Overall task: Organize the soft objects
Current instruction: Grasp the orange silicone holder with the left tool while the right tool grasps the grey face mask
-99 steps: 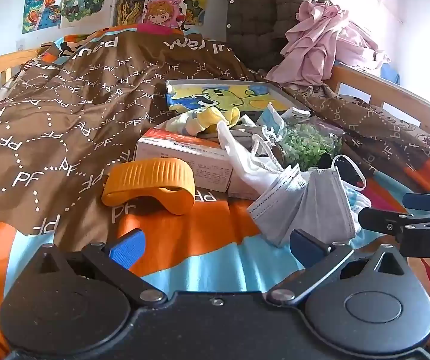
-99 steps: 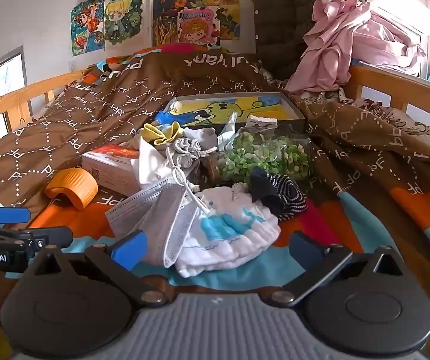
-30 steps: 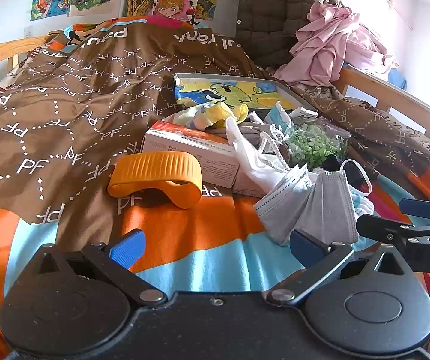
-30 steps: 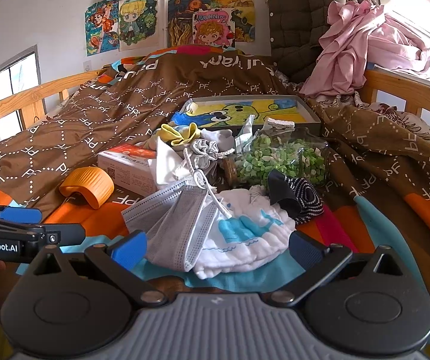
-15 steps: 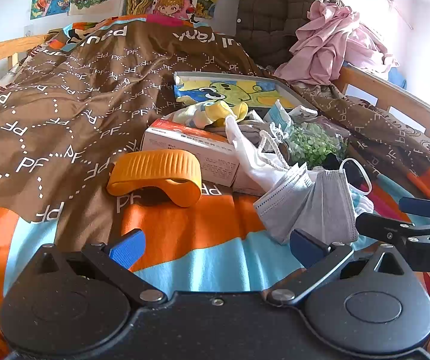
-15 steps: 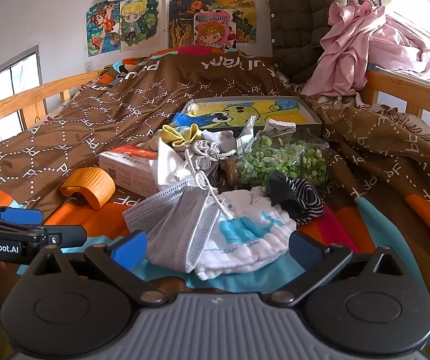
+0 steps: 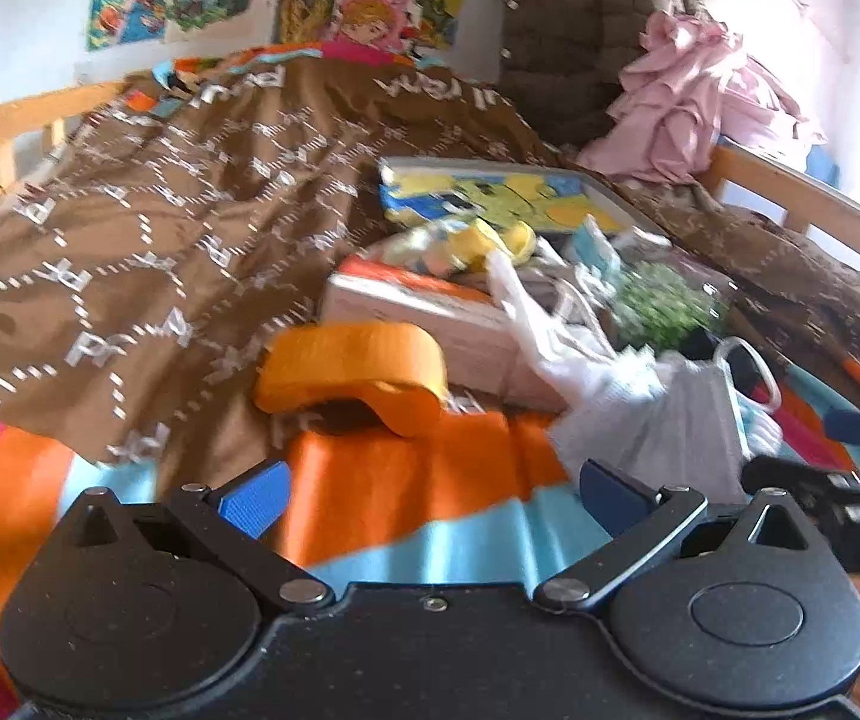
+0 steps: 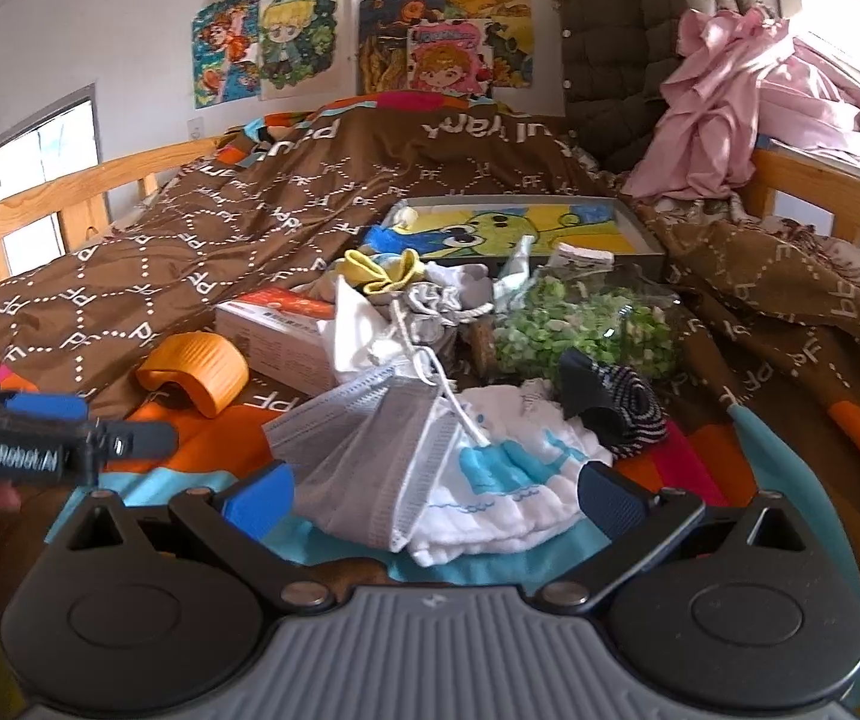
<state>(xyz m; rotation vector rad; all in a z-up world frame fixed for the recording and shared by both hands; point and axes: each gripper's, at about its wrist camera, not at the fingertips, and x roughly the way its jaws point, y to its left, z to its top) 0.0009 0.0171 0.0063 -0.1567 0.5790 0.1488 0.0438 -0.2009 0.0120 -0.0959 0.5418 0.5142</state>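
Observation:
A heap of soft things lies on the bed: a grey face mask (image 8: 370,450), a white-and-blue folded cloth (image 8: 508,480), a striped black sock (image 8: 622,402), a white glove (image 7: 544,330), yellow cloth (image 8: 382,273) and a grey drawstring pouch (image 8: 430,312). An orange curved piece (image 7: 358,372) sits left of the heap. My left gripper (image 7: 430,498) is open, low over the orange and blue bedding just before the orange piece. My right gripper (image 8: 430,498) is open, its fingers on either side of the near edge of the mask and cloth. Neither holds anything.
A white-and-red carton (image 8: 274,330) and a bag of green bits (image 8: 580,330) sit in the heap. Behind lies a flat box with a cartoon picture (image 8: 520,228). Wooden bed rails (image 8: 70,192) run along both sides. Pink clothes (image 8: 730,108) and a dark jacket hang at the back right.
The left gripper's view has shifted and blurred, the heap sliding right and lower, so it is moving. The right gripper has crept a little closer to the mask.

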